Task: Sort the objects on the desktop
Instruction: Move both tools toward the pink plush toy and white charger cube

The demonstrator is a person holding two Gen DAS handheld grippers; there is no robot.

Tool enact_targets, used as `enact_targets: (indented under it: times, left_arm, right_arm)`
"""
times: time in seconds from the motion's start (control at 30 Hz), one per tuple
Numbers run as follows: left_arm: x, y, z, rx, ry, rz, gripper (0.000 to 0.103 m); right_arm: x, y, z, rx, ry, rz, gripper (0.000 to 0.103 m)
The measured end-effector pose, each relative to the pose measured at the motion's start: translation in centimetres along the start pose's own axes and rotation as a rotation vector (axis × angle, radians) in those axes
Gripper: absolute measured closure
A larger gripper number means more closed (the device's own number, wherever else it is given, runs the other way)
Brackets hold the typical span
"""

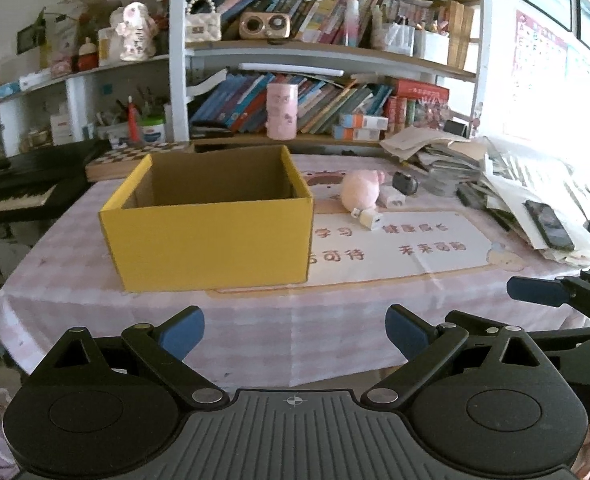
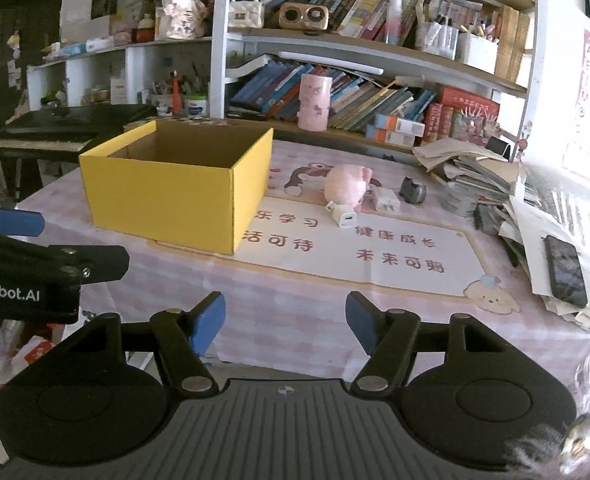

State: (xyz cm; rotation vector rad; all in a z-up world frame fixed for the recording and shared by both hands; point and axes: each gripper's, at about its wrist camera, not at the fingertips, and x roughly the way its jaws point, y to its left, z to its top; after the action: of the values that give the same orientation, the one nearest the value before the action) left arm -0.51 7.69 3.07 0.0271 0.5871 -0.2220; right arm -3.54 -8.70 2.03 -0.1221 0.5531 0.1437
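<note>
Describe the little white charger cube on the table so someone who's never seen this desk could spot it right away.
Find the big yellow cardboard box on the pink checked tablecloth. To its right lies a round pink plush toy. The white charger cube sits just in front of that toy, nearest the table's front edge; it is small, blocky and hard-edged, unlike the soft toy and the dark object further right.

The right hand-held gripper (image 2: 286, 326) is hovering at the near edge of the bench (image 2: 303, 320), its blue-padded jaws standing wide apart with nothing between them. A yellow box (image 2: 167, 196) is sitting open on the checked cloth, left of centre. To its right a pink plush toy (image 2: 345, 188) is lying just behind a small white charger (image 2: 345, 216). The left hand-held gripper (image 2: 13, 222) is showing at the left edge, and a phone (image 2: 566, 270) is resting on stacked papers at the right.
</note>
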Motion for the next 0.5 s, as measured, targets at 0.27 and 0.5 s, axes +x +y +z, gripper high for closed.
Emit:
enact_targets:
  times: [0.27, 0.5]
  left_arm:
    - [2.3, -1.7, 1.2, 0.005, 0.008, -0.048, 0.004]
    - [4.5, -3.7, 1.9, 0.035, 0.024, -0.098, 0.004]
  right_arm:
    - [0.8, -2.3, 0.4, -0.002, 0.017, -0.041, 0.038]
    - [1.8, -4.8, 0.3, 0.025, 0.042, -0.082, 0.038]
